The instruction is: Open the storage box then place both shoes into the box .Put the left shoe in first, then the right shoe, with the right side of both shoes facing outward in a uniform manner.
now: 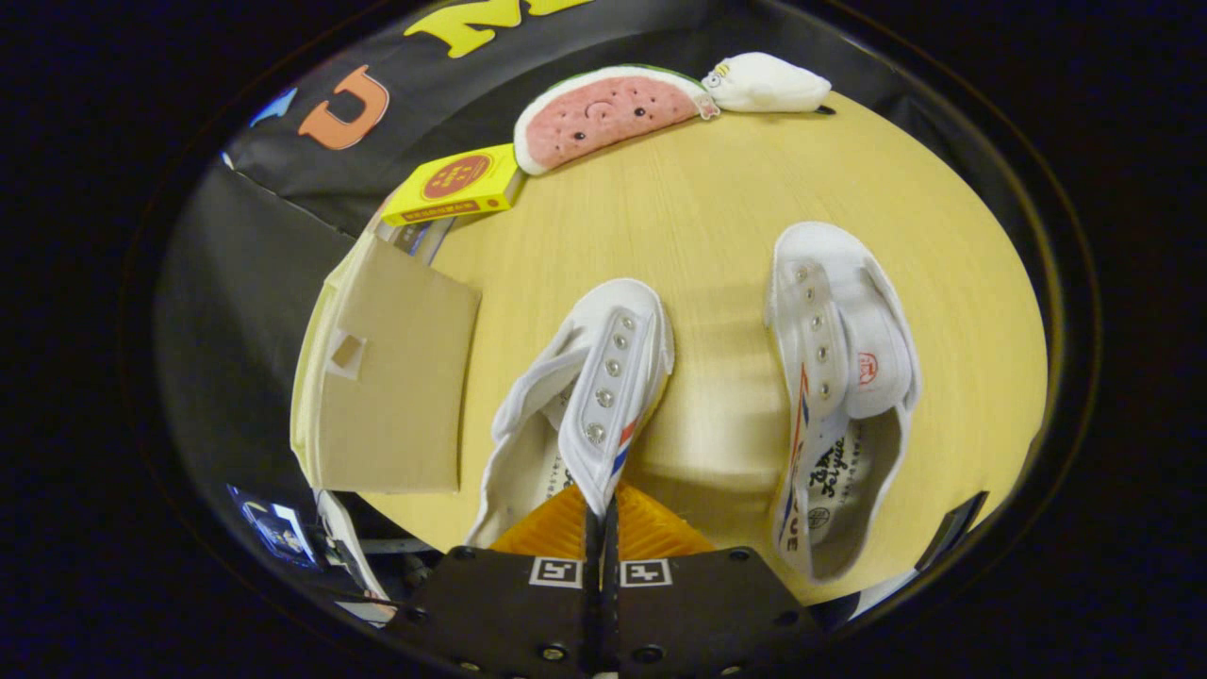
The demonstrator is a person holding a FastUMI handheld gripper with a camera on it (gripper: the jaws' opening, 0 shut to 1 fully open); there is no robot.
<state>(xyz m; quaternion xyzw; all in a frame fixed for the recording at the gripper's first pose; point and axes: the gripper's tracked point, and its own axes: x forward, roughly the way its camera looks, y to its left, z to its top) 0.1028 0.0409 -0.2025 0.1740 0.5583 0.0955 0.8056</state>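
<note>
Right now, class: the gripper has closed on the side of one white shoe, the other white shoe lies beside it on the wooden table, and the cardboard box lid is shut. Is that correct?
Not quite. The gripper view shows the cardboard box with its lid open, not shut. The rest holds: the gripper pinches the side of one white shoe, and the other white shoe lies beside it on the wooden table.

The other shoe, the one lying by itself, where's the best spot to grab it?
Probably its eyelet flap, from above: that thin raised edge fits between two fingers. The hand-held gripper is shut on the first shoe the same way.
</note>
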